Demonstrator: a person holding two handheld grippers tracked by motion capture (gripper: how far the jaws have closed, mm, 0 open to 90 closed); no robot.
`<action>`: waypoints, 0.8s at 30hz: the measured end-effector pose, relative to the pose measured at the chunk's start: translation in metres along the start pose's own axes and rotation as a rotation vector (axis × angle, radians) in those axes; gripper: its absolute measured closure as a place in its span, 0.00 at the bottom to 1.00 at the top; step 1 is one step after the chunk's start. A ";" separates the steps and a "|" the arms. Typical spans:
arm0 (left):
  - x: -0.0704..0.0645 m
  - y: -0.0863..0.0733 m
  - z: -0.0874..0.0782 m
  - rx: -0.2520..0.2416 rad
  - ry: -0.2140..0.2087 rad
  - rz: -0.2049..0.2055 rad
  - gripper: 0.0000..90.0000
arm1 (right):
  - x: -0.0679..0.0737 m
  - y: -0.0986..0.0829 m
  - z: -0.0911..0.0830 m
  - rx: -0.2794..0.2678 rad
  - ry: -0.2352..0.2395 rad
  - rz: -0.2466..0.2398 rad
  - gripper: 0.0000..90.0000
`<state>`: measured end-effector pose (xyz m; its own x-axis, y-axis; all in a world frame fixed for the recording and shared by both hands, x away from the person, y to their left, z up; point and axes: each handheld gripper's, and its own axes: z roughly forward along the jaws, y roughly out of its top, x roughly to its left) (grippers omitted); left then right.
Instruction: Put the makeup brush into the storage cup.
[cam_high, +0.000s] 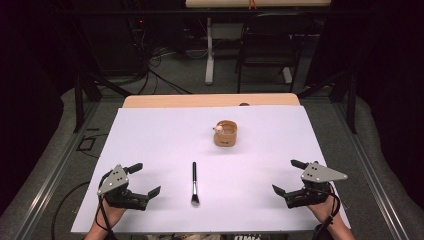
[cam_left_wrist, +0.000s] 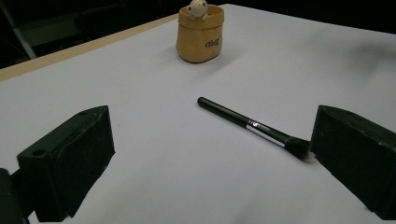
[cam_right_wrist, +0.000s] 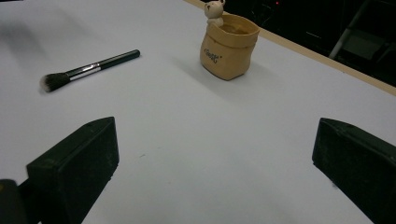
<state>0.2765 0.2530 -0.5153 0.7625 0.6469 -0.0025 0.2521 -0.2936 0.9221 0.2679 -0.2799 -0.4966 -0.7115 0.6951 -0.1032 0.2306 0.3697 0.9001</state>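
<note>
High view: a white tabletop (cam_high: 150, 135) with two claws resting near its front edge, both spread wide and holding nothing. A brush (cam_high: 194, 183) lies flat between them, nearer the left claw (cam_high: 142, 180) than the right claw (cam_high: 289, 177). Its long axis runs straight away from the person: bristles point toward the front edge, the handle tip toward a tan pot (cam_high: 225, 133) farther back, well beyond both claws. Likely trouble: the handle is thin and round, so a claw closing off-centre may roll it aside or skid on the tabletop. Gripping the soft bristles would probably let the brush droop or slip out.
</note>
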 end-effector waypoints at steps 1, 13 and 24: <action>0.000 0.000 0.000 0.000 0.000 0.000 0.00 | 0.000 0.000 0.000 0.001 0.001 0.001 0.00; -0.001 0.001 0.001 0.011 0.008 -0.001 0.00 | 0.001 0.000 -0.001 -0.012 0.008 0.008 0.00; 0.001 0.001 0.005 0.009 -0.008 -0.013 0.00 | 0.000 0.000 0.000 -0.013 0.016 0.009 0.00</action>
<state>0.2800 0.2498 -0.5159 0.7639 0.6451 -0.0180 0.2676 -0.2911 0.9185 0.2676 -0.2799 -0.4961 -0.7198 0.6886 -0.0882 0.2289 0.3554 0.9063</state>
